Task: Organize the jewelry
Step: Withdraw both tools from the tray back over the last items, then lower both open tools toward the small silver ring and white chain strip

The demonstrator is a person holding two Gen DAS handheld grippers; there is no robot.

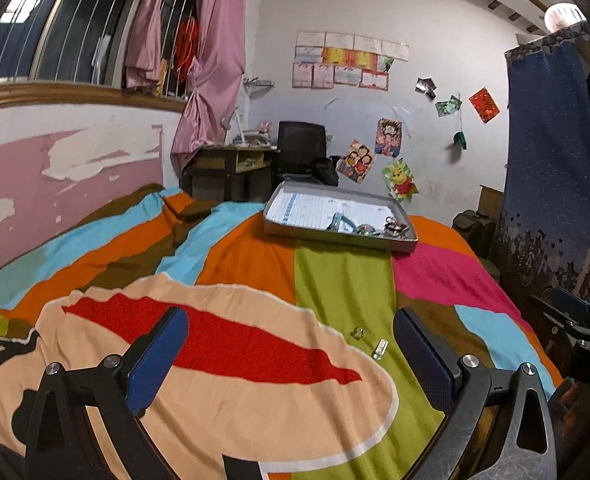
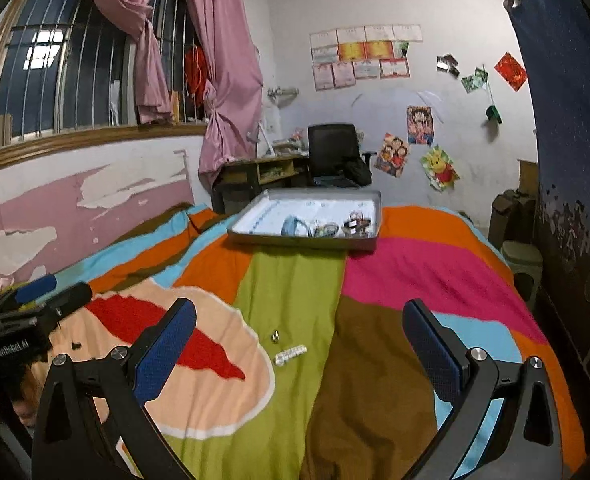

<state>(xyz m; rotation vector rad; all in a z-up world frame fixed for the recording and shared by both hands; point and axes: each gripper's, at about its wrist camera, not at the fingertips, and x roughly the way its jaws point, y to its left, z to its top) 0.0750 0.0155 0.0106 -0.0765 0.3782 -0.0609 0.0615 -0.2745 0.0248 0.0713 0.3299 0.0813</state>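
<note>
Currently both claws hover over the bed, empty. Left claw (image 1: 291, 340) jaws spread wide, nothing between. Right claw (image 2: 299, 332) same: wide open, nothing held.

Two loose pcs of jewelry lie on the green stripe of the bedspread (image 2: 295, 400): a small ring-like pc (image 2: 275, 336) and, just nearer the cameras, a pale beaded pc (image 2: 291, 354). Beaded pc's long axis runs roughly left-right w/ a slight tilt in right wrist view.

Key relation: in right view both pcs sit ahead, about centred between the jaws, slightly left of centre. In left view beaded pc (image 1: 380, 349) lies close to the right-hand finger, off-centre. Judgement: right claw is better lined up.

Tray (image 2: 303, 243) sits farther up the bed, already holding several pcs.
</note>
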